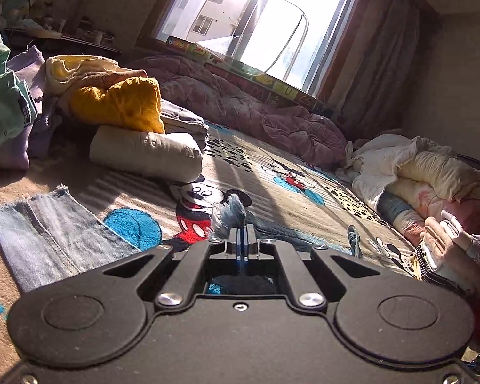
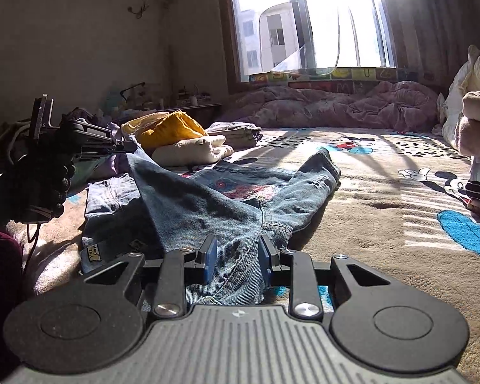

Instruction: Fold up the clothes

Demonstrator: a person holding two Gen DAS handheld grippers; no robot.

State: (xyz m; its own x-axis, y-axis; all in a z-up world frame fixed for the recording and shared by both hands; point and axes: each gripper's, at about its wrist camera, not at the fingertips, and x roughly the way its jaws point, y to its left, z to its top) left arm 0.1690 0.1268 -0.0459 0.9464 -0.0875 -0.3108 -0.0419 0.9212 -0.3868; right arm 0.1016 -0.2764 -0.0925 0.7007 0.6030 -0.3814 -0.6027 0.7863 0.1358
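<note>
Jeans (image 2: pixel 188 201) sprawl on the blanket (image 2: pixel 384 224) — left gripper (image 1: pixel 241 227) pinches a frayed hem, right gripper (image 2: pixel 236 256) clamps bunched denim.

Sunlit window (image 2: pixel 310 22) over cartoon-print carpet (image 2: pixel 384 224)

jeans (image 2: pixel 208 204): faded denim, frayed | blanket (image 2: pixel 384 224): fuzzy fleece | right gripper (image 2: pixel 236 259): matt black plastic

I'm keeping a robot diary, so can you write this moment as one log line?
step: folding jeans | left claw: shut on jeans hem, lifted | right claw: shut on bunched denim | surface: cartoon blanket
</note>
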